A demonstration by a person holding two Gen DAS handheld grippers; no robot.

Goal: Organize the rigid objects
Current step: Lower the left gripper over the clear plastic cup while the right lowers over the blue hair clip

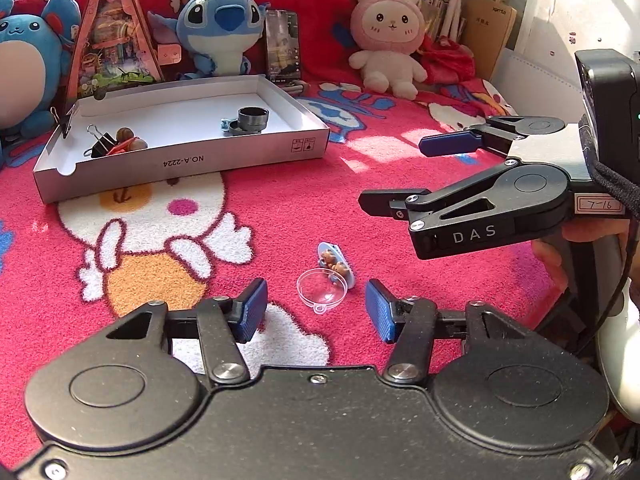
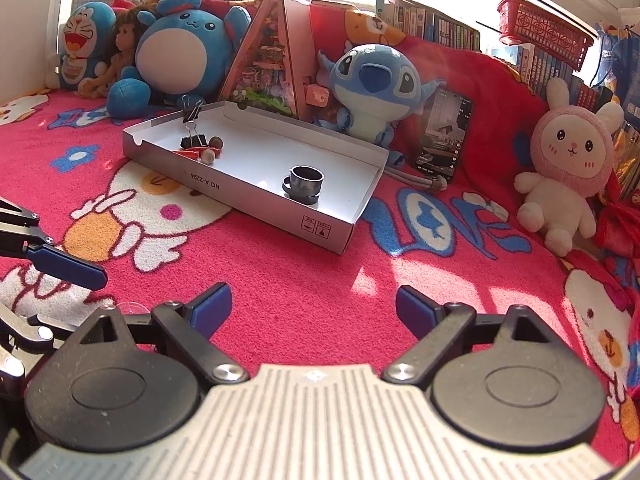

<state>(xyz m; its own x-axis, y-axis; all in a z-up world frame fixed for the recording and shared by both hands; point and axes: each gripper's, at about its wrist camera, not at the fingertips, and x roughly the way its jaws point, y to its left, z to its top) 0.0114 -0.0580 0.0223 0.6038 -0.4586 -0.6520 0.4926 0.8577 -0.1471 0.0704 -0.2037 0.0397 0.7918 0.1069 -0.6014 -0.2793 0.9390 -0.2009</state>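
A small clear capsule with tiny bear figures on a pale blue base (image 1: 331,274) lies open on the red blanket, just ahead of my open left gripper (image 1: 316,312), between its fingers' line. My right gripper (image 2: 314,308) is open and empty above bare blanket; it also shows in the left wrist view (image 1: 404,172), up and to the right of the capsule. The white box lid (image 1: 192,120) holds a black binder clip (image 1: 102,142), wooden and red pieces (image 1: 130,142) and a dark metal ring part (image 1: 250,120). The box also shows in the right wrist view (image 2: 256,196).
Plush toys stand behind the box: a Stitch (image 1: 220,28), a blue round one (image 1: 28,64), a pink rabbit (image 1: 388,40). A triangular miniature house (image 1: 112,36) and a phone (image 1: 283,44) lean at the back. Bookshelves line the far wall.
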